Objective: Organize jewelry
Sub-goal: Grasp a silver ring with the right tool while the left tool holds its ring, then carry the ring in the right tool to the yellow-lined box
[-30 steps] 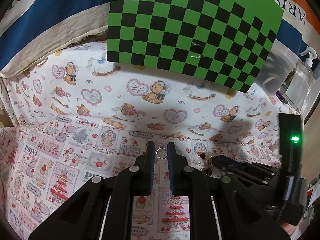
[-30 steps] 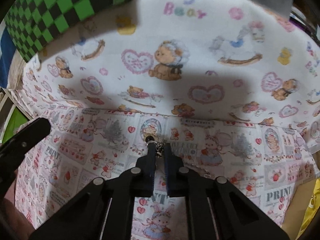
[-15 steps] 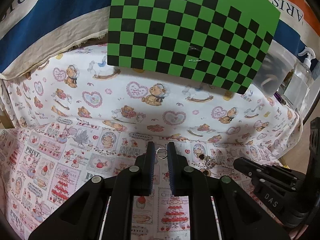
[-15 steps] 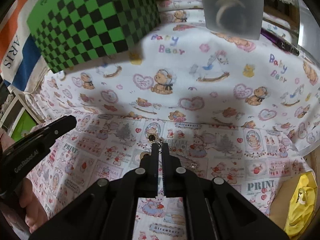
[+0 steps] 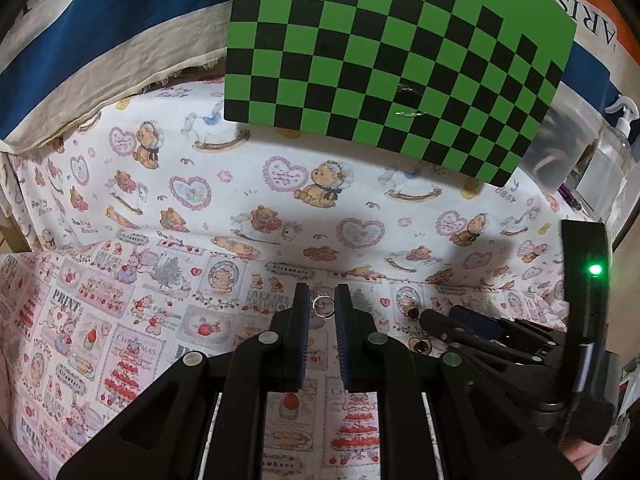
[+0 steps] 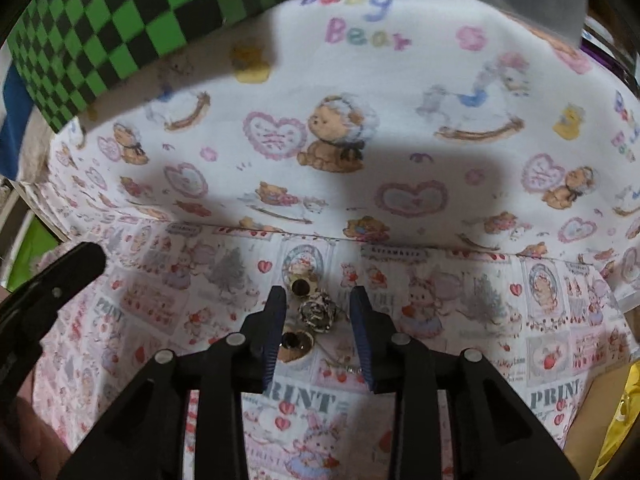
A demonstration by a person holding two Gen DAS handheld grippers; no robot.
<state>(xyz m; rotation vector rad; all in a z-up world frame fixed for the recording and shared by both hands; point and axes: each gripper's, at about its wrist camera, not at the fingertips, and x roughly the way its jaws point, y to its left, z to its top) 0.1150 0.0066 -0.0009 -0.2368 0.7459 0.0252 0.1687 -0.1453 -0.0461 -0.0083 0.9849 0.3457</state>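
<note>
In the left wrist view, a small silver ring [image 5: 323,306] lies on the patterned cloth between the tips of my left gripper [image 5: 322,304], whose jaws stand slightly apart around it without touching. My right gripper [image 6: 319,305] is open, low over the cloth. Between its fingers lie a sparkly silver ring [image 6: 317,311], a small gold earring [image 6: 301,287] beyond it and a larger gold earring [image 6: 295,345] nearer, with a thin silver chain [image 6: 340,362] beside. The right gripper also shows in the left wrist view [image 5: 448,322] next to two gold earrings [image 5: 421,345].
A green and black checkerboard [image 5: 392,60] leans at the back. A clear plastic box [image 5: 560,152] and a pump bottle [image 5: 614,152] stand at the back right. The cloth's right edge [image 6: 592,408] drops off near a yellow object [image 6: 624,412].
My right gripper was shut and raised half a second ago; it has dropped back to the cloth and opened around the jewelry cluster. The left gripper has stayed around the silver ring.
</note>
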